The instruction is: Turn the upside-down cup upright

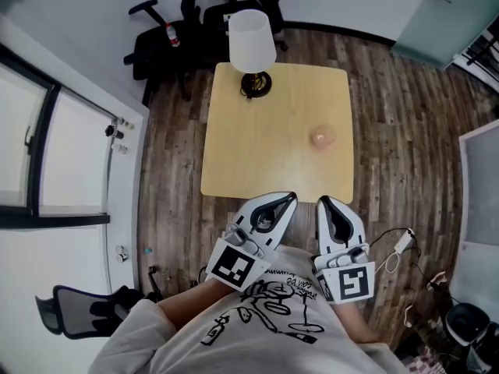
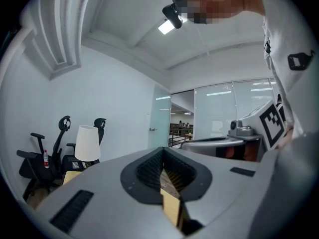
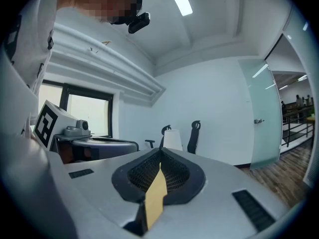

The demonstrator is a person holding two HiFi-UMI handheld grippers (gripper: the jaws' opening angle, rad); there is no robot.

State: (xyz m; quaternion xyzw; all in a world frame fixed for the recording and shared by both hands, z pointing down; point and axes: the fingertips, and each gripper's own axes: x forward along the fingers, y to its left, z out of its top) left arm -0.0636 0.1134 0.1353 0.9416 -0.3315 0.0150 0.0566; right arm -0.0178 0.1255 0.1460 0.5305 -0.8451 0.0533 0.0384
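Counting from the head view gives one table (image 1: 257, 150), one cup (image 1: 321, 136), one lamp (image 1: 251, 41) and two grippers; the table is square with rounded corners, its top smooth pale wood, standing on a floor (image 1: 405, 131) of dark streaked planks; the cup is small, round and pale pink, alone on the tabletop at about 3 o'clock from the table's middle, too small here to tell which end is up; the lamp stands near the table's 12 o'clock edge, a white tapered shade over a dark round base; the left gripper (image 1: 291, 198) and the right gripper (image 1: 322, 201) sit side by side at the table's 6 o'clock edge, well apart from the cup, each a grey-white pointed shell carrying one cube with square black-and-white markers; in both gripper views the dark ribbed pads are pressed together at their tips with nothing between them; black office chairs (image 1: 156, 49) cluster at 12 o'clock beyond the table, at least two.
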